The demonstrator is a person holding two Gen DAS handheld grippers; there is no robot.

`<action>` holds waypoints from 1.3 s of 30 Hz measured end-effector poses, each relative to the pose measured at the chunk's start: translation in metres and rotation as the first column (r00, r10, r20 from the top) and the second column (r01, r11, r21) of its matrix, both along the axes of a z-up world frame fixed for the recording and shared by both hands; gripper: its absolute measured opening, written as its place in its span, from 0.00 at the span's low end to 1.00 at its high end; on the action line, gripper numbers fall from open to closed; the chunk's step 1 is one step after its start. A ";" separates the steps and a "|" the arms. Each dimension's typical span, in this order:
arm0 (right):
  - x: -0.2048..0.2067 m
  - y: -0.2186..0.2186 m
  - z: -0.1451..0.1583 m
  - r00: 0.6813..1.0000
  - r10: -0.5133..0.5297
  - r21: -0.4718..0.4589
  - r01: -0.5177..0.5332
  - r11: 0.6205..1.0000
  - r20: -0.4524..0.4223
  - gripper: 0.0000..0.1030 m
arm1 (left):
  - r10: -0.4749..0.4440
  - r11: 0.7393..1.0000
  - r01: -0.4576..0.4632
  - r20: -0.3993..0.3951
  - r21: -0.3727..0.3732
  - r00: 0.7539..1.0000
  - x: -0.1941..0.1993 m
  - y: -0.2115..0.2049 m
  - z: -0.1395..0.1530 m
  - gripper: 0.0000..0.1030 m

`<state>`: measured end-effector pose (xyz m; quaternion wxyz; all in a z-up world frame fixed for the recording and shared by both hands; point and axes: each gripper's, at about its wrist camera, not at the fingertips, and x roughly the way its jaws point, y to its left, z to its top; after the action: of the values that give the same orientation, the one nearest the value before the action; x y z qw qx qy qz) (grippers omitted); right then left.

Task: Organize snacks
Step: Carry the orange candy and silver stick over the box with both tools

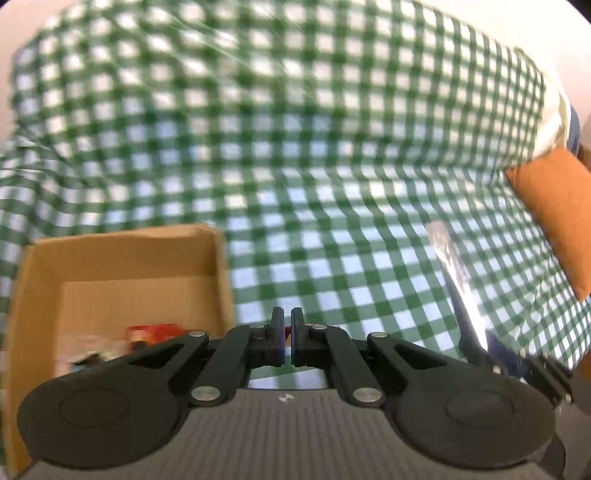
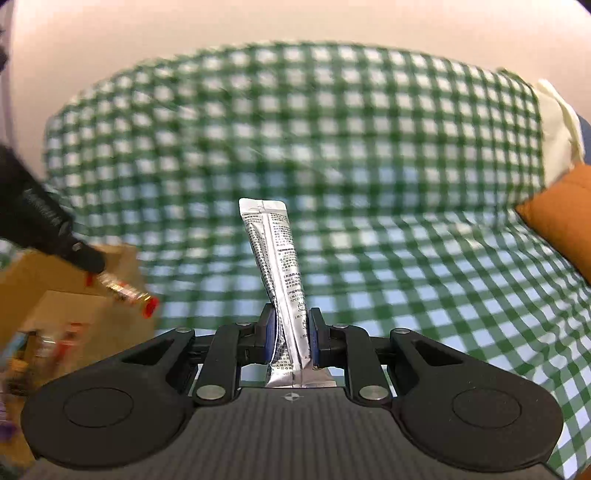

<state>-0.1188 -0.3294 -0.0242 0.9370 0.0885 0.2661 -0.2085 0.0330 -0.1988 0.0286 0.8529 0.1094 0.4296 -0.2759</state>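
My right gripper (image 2: 291, 332) is shut on a silver stick sachet (image 2: 275, 254) that stands up between the jaws; the sachet also shows at the right of the left wrist view (image 1: 452, 269). My left gripper (image 1: 287, 330) is nearly shut on a thin red-and-gold snack stick; the stick shows in the right wrist view (image 2: 123, 291), poking out of the left gripper's tips above the cardboard box (image 2: 92, 325). The open box (image 1: 122, 258) sits at lower left and holds several snack packets (image 1: 151, 334).
A green-and-white checked cloth (image 1: 332, 166) covers the whole surface and rises up behind. An orange cushion (image 1: 557, 206) lies at the right edge, also visible in the right wrist view (image 2: 565, 210). A pale wall (image 2: 295, 22) is beyond.
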 end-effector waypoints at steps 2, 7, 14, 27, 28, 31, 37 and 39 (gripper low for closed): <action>0.000 0.026 0.015 0.999 0.037 0.009 -0.038 0.999 0.016 0.19 | 0.029 1.000 -0.029 0.025 -0.004 0.999 -0.006 0.031 0.014 0.02; 0.003 0.099 0.045 0.987 0.154 0.015 -0.155 0.988 0.043 0.19 | 0.099 0.995 -0.099 0.068 0.001 0.993 -0.004 0.105 0.036 0.02; 0.011 0.182 0.057 0.964 0.266 0.046 -0.267 0.963 0.017 0.19 | 0.192 0.981 -0.193 0.081 0.002 0.978 -0.005 0.204 0.043 0.02; 0.028 0.242 0.045 0.943 0.322 0.039 -0.320 0.947 -0.089 0.19 | 0.237 0.971 -0.236 0.038 -0.022 0.971 0.008 0.253 0.022 0.02; 0.031 0.242 0.044 0.942 0.323 0.040 -0.321 0.946 -0.095 0.19 | 0.237 0.972 -0.236 0.034 -0.021 0.971 0.010 0.253 0.020 0.02; 0.040 0.242 0.035 0.939 0.325 0.046 -0.322 0.946 -0.116 0.20 | 0.229 0.973 -0.229 0.021 -0.010 0.973 0.019 0.247 0.011 0.02; 0.062 0.240 0.017 0.938 0.312 0.069 -0.305 0.950 -0.152 0.20 | 0.212 0.977 -0.212 0.005 0.022 0.977 0.039 0.232 -0.008 0.02; 0.069 0.238 0.011 0.937 0.308 0.077 -0.299 0.951 -0.163 0.20 | 0.207 0.978 -0.207 -0.001 0.032 0.978 0.047 0.226 -0.014 0.02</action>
<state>-0.0494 -0.0913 -0.0133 0.9287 0.0519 0.3621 -0.0614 0.0800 0.0275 0.0144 0.8740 0.0771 0.4450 -0.1791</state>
